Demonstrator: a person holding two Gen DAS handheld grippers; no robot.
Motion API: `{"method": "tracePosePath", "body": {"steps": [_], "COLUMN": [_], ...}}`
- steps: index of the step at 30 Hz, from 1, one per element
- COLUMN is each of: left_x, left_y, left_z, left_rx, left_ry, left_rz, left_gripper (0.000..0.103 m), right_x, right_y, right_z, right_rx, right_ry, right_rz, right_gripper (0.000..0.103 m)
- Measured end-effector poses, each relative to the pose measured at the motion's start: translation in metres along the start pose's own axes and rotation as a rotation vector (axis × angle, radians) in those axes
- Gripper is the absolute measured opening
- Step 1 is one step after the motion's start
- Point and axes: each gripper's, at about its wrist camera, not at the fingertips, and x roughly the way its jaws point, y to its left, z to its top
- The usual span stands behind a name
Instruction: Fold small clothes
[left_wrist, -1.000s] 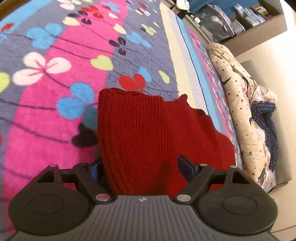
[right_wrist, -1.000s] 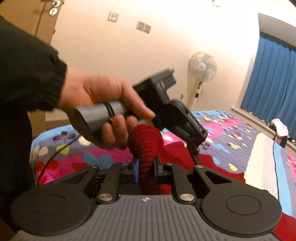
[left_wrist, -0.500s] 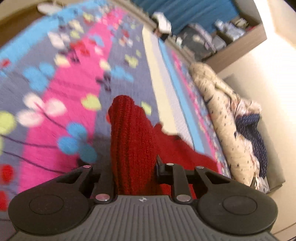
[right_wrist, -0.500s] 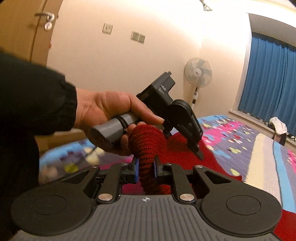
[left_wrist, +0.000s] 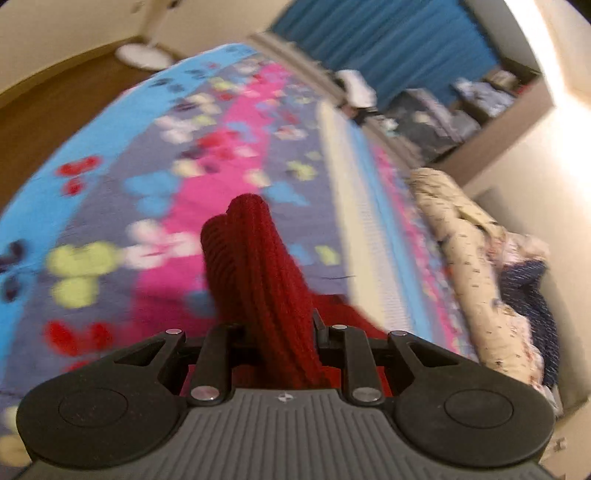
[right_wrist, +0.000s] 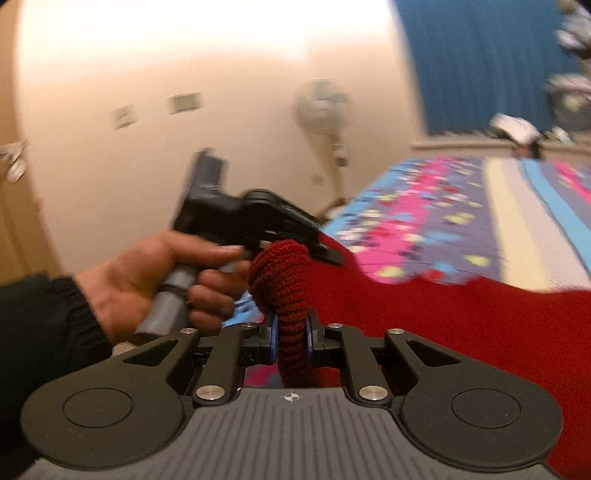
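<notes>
A red knitted garment (left_wrist: 258, 266) is bunched between the jaws of my left gripper (left_wrist: 275, 332), which is shut on it and holds it above the bed. My right gripper (right_wrist: 291, 332) is shut on another bunched edge of the same red garment (right_wrist: 284, 273); the rest of the cloth (right_wrist: 461, 325) stretches to the right. In the right wrist view the left gripper (right_wrist: 325, 251) and the hand holding it are just beyond, its fingers at the cloth's far edge.
A bedspread with coloured flowers (left_wrist: 155, 177) lies below. A rolled cream quilt (left_wrist: 461, 258) and dark blue cloth (left_wrist: 532, 295) lie along the right wall. Blue curtains (right_wrist: 480, 62), a standing fan (right_wrist: 325, 110) and shelves (left_wrist: 480, 107) stand behind.
My left gripper closed on the red garment and lifted it off the bed. Both grippers swung upward and right; the views are blurred by motion.
</notes>
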Motion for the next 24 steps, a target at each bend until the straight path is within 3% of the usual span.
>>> {"method": "tracePosePath", "body": {"steps": [3,5,7,9,12,14,16,17,19,21,24], "left_x": [0.013,0.021,0.022,0.021,0.032,0.037,0.035,0.034,0.027,0.017,0.004], "left_y": [-0.058,-0.096,-0.122,-0.135,-0.132,-0.129,-0.128,-0.129,-0.132,-0.136,-0.147], "left_z": [-0.012,-0.023,-0.032,-0.039,-0.045,-0.048,-0.053,-0.057,-0.066,-0.08,-0.106], "left_rx": [0.11,0.153,0.198,0.219,0.22,0.255,0.313,0.341,0.381,0.439,0.522], "left_ry": [-0.06,-0.089,-0.116,-0.141,-0.072,-0.034,-0.009,0.001,0.037,0.053,0.065], "left_rz": [-0.114,-0.218,-0.332,-0.357,-0.317,-0.243,-0.174,-0.147,-0.098,-0.083,-0.088], "left_gripper": [0.034,0.06,0.068,0.068,0.064,0.055,0.051,0.051,0.051,0.051,0.051], "right_x": [-0.036,-0.067,-0.095,-0.11,-0.113,-0.109,-0.113,-0.116,-0.12,-0.122,-0.117], "right_y": [-0.041,-0.068,-0.096,-0.125,-0.178,-0.204,-0.219,-0.221,-0.228,-0.237,-0.263], "right_z": [0.006,0.004,-0.007,-0.024,-0.056,-0.073,-0.079,-0.075,-0.062,-0.047,-0.022], "right_rx": [0.107,0.178,0.245,0.312,0.483,0.59,0.676,0.675,0.652,0.654,0.601], "right_ry": [-0.051,-0.1,-0.129,-0.106,0.031,0.129,0.136,0.138,0.142,0.15,0.251], "right_rz": [-0.121,-0.247,-0.4,-0.529,-0.639,-0.635,-0.552,-0.536,-0.502,-0.427,-0.349], "right_gripper": [0.013,0.013,0.012,0.012,0.012,0.014,0.021,0.024,0.046,0.053,0.057]}}
